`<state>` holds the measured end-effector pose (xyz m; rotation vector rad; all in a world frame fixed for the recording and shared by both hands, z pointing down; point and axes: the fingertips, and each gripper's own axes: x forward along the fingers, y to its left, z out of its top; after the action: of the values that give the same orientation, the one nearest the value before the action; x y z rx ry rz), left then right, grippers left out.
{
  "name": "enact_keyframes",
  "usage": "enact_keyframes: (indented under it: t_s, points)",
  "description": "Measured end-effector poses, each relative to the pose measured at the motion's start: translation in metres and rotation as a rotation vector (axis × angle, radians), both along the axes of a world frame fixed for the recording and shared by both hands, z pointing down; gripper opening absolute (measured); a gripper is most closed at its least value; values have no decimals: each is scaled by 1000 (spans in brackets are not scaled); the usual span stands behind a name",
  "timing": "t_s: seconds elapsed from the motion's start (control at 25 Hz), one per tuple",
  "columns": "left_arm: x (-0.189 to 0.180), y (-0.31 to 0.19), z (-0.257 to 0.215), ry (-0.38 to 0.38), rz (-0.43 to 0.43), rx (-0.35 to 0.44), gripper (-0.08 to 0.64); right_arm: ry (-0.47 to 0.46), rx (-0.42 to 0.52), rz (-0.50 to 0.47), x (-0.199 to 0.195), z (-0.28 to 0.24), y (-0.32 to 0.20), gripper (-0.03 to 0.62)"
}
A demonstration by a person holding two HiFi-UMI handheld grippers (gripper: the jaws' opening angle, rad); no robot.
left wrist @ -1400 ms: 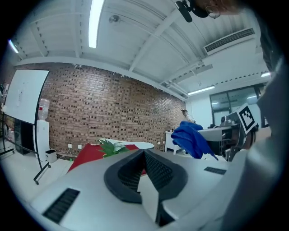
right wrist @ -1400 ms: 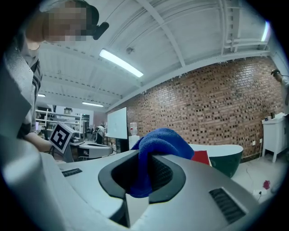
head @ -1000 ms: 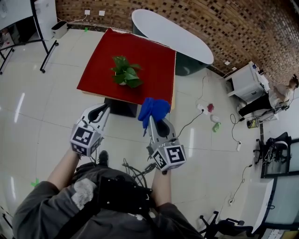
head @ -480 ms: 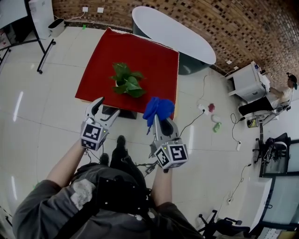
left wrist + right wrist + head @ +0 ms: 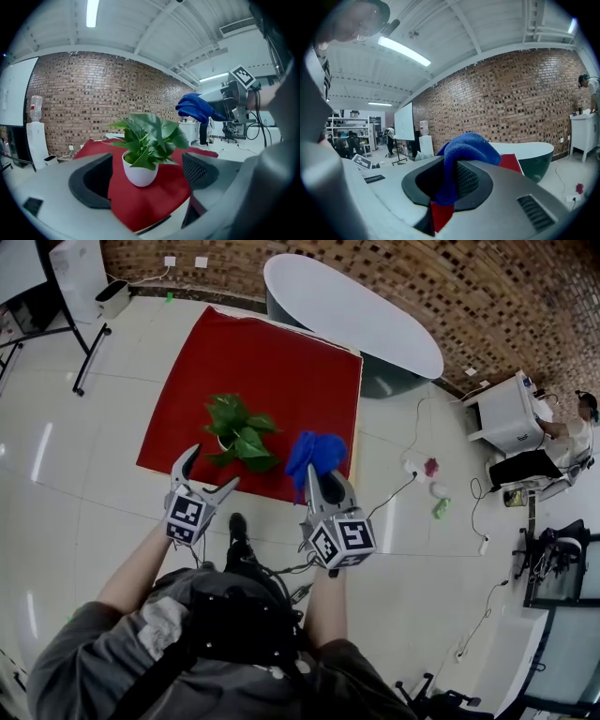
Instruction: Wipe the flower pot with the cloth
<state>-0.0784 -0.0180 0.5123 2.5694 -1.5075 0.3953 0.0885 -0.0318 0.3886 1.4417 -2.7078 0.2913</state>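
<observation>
both grippers have come forward and down toward the table since a second ago, and the left gripper [image 5: 208, 468], nearly closed back then, is opening wide with nothing gripped. in its own view the flower pot [image 5: 139, 172] sits framed in the gap between the two jaws but beyond them, untouched. i read that as lining up to steady the pot while the other side wipes.

the right gripper [image 5: 321, 478] is clamped on the blue cloth [image 5: 465, 143], one fold pinched between the jaws and the bulk bunched over the tips, which leaves a soft wad out front to rub with. the cloth is held just right of the plant [image 5: 239, 432], apart from it and not on the pot.

the pot is white and upright, near the front edge of the red table [image 5: 281, 352], and its leaves hide most of it from the head view. i judge wiping has not begun. the pot looks light, so closing the left jaws on it calls for care or it could tip.
</observation>
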Motion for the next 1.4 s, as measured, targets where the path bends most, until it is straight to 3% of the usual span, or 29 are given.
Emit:
enact_keyframes:
  t_s: [0.28,0.72,1.16,1.4]
  points:
    - [10,-48,32,-102,79,43,462,27,-102,-76,-4,54,-73,61]
    - [11,-130,49,-103,118,-44,462,36,-341,-313,-45,128,-178,61]
    - [11,-153,62,-105,124,-19,413,-69,-468,-546,-89,161,-199,61]
    - [16,-163,68,-83,129,-55,413,-12,-526,-622,-102,193,-204,61]
